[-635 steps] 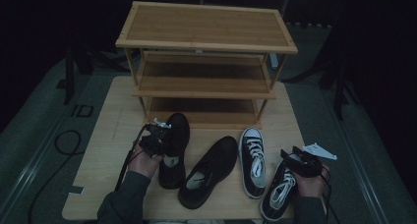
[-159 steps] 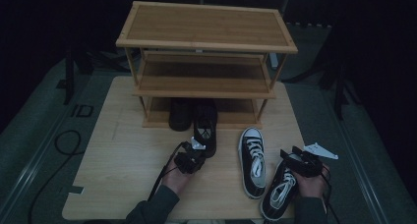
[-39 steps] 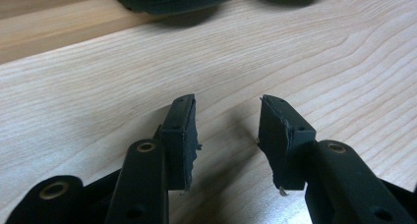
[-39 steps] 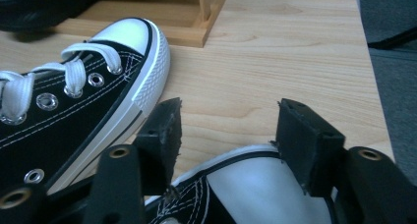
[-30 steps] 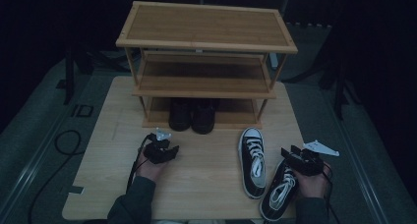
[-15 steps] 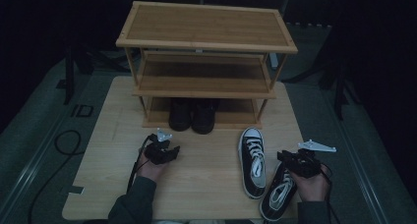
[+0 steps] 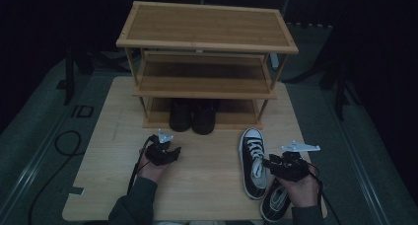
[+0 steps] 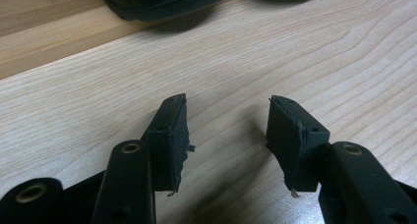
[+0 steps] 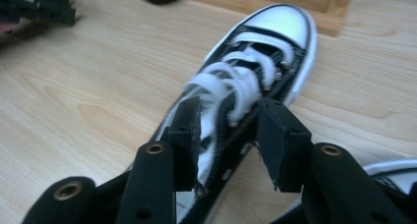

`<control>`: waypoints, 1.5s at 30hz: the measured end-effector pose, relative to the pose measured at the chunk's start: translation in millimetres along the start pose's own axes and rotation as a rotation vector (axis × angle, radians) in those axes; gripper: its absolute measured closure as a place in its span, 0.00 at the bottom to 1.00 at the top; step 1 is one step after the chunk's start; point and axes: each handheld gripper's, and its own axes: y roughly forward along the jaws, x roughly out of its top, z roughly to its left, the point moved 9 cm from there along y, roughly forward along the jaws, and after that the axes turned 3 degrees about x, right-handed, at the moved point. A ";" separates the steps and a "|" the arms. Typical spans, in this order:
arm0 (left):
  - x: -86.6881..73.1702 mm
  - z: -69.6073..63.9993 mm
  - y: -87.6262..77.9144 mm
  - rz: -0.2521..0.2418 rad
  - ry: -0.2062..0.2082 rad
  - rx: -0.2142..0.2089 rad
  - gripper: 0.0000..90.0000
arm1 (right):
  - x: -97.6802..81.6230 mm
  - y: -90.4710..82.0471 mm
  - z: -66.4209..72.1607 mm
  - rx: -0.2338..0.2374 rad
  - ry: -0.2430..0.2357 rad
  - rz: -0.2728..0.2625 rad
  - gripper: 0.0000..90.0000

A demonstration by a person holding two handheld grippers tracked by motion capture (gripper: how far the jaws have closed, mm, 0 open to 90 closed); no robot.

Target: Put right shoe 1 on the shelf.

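Observation:
A black-and-white sneaker (image 7: 253, 161) (image 9: 255, 71) lies on the table, toe toward the rack. My right gripper (image 7: 273, 165) (image 9: 233, 106) hovers over its laces; the jaws have just been opening and the pads do not press on it. A second sneaker (image 7: 274, 205) (image 9: 393, 172) lies under my right hand. My left gripper (image 7: 165, 153) (image 8: 228, 101) rests near the table's front left; its jaws have just been opening, with bare wood between them. Two black shoes (image 7: 192, 117) (image 8: 162, 0) stand on the rack's bottom shelf.
The wooden three-tier shoe rack (image 7: 207, 25) (image 9: 275, 0) stands at the back of the table (image 7: 212, 175); its upper shelves are bare. A black cable (image 7: 64, 141) loops on the floor to the left. The other gripper (image 9: 34, 8) shows at the right gripper view's top left.
The right gripper has shifted left and a little up, from the second sneaker to over the first one's laces. The left gripper has stayed put. Long before, the black shoes went onto the bottom shelf.

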 end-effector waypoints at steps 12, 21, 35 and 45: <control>0.1 0.1 0.1 0.001 0.003 -0.002 0.56 | -12.3 18.4 0.8 -0.131 -0.039 0.152 0.85; 0.1 0.1 0.1 0.002 0.005 -0.002 0.56 | -13.6 24.1 -0.9 -0.176 -0.027 0.222 0.88; 0.7 -0.4 1.0 -0.002 0.010 0.004 0.56 | -12.7 38.9 -4.7 -0.190 -0.044 0.252 0.97; 0.7 -1.0 1.4 -0.001 0.023 0.011 0.55 | 0.6 45.2 4.3 -0.147 -0.154 0.264 0.97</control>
